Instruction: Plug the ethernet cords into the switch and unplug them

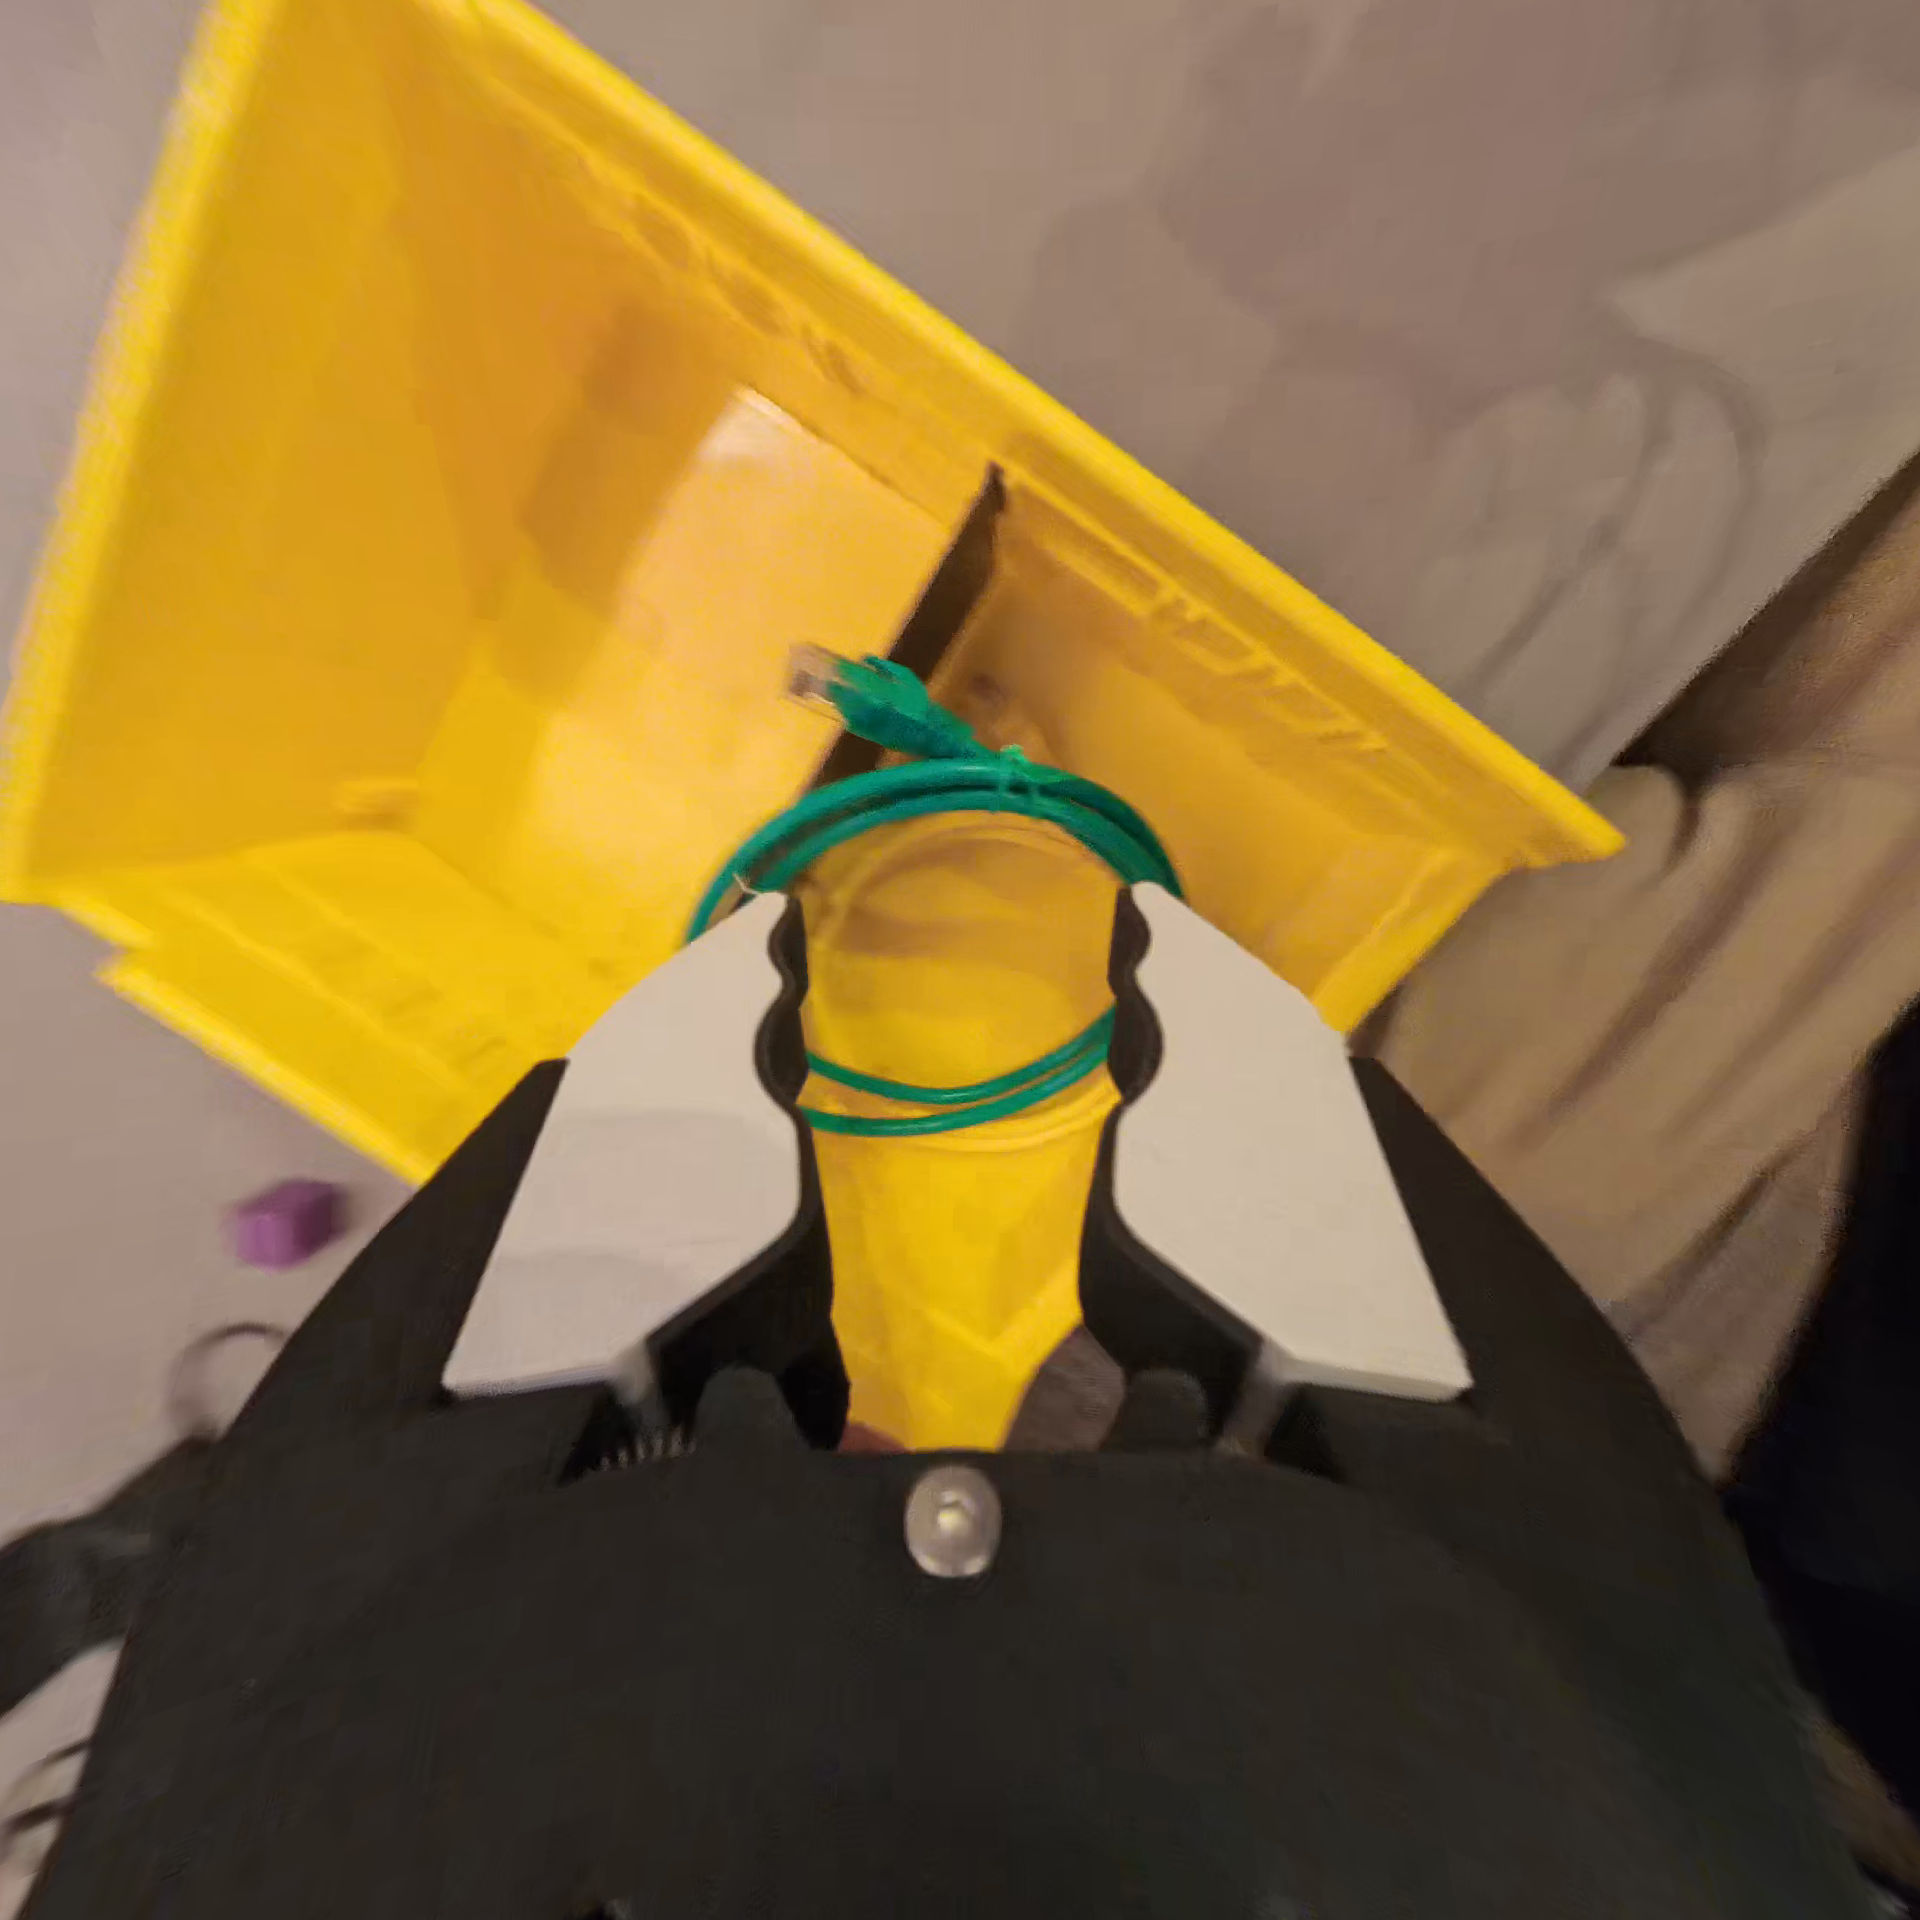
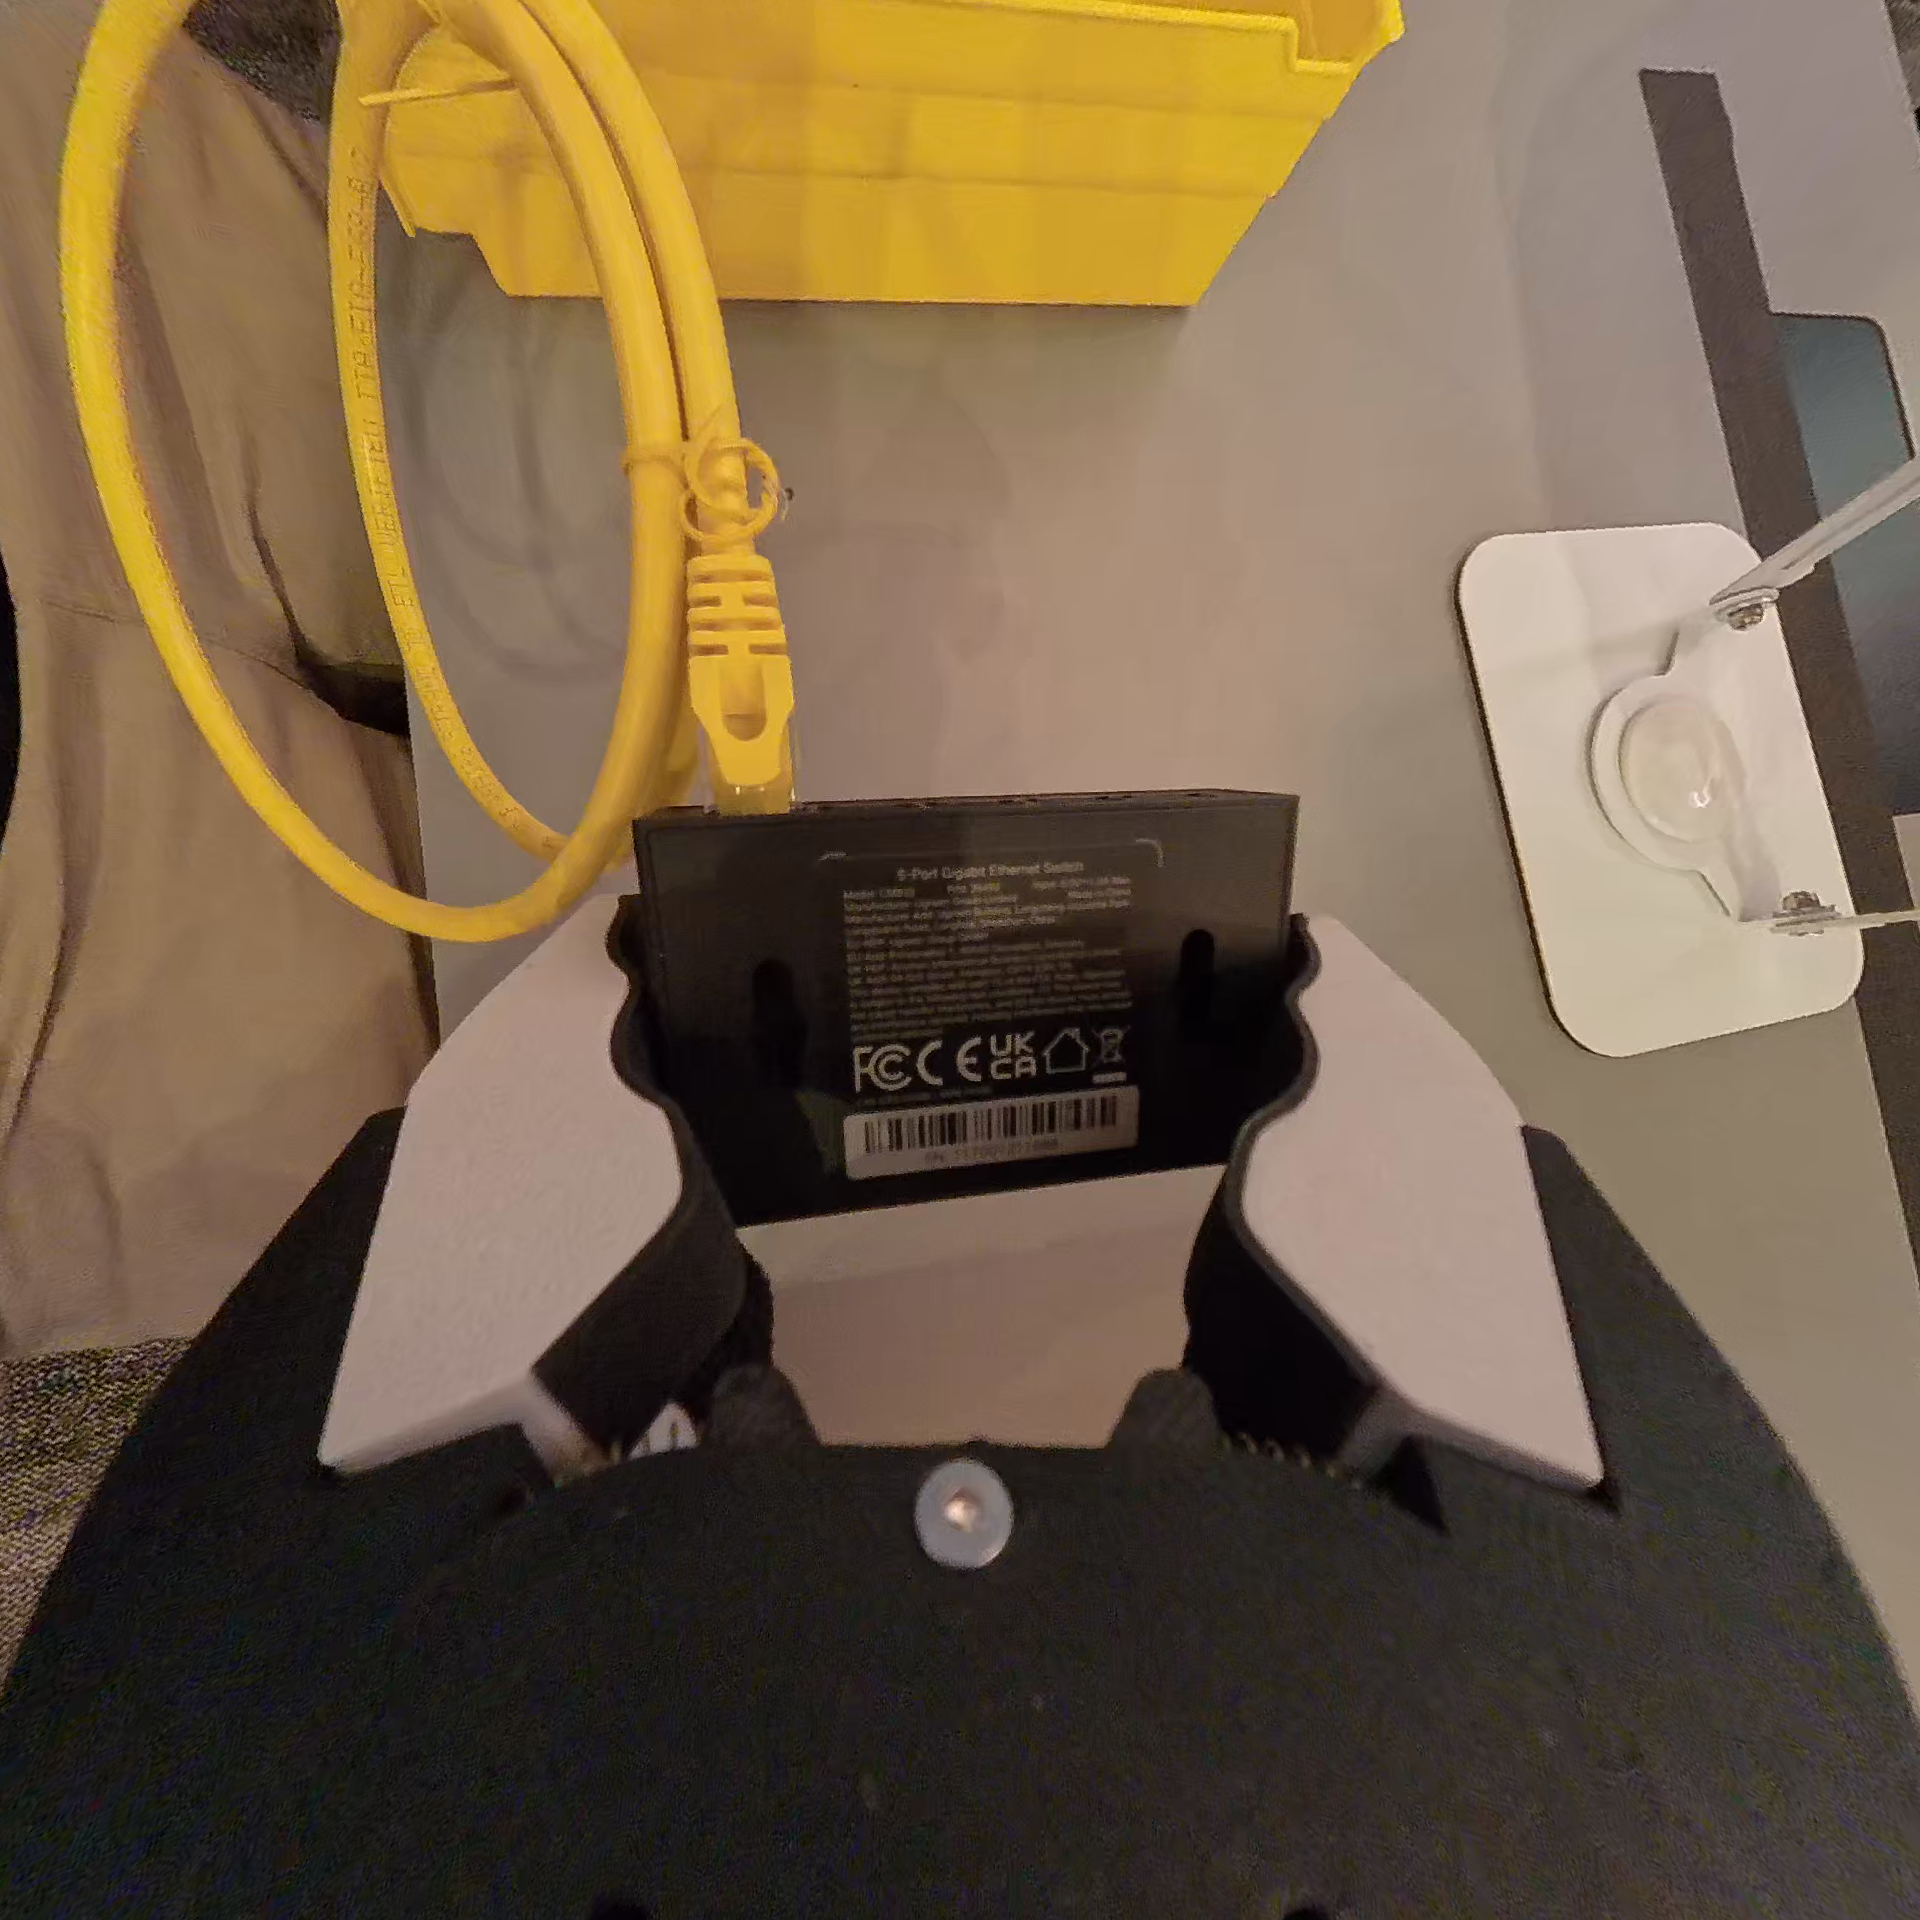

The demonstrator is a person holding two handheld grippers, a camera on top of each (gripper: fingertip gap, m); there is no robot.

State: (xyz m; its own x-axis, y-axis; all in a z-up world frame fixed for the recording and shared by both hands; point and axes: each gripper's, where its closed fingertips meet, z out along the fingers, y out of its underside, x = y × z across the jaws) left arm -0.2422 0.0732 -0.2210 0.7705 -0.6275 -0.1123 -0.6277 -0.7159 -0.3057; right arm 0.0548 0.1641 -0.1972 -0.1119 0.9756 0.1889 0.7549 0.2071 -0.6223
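Note:
In the left wrist view my left gripper (image 1: 958, 904) holds a coiled green ethernet cord (image 1: 935, 784) across its two sides, above a yellow bin (image 1: 312, 520). The cord's clear plug (image 1: 821, 675) sticks out free past the fingertips. In the right wrist view my right gripper (image 2: 964, 930) is shut on a black switch (image 2: 966, 1029), held with its labelled underside facing the camera. A yellow ethernet cord (image 2: 665, 416) loops at the left, and its plug (image 2: 740, 665) sits in the switch's leftmost port. The other ports are empty.
The yellow bin (image 2: 883, 187) stands on the grey table beyond the switch. A white base plate (image 2: 1538, 748) with a clear dome and metal brackets lies at the right. Beige cloth (image 2: 156, 935) hangs at the left. A small purple object (image 1: 286, 1221) lies beside the bin. Left tips to right tips: about 30 centimetres.

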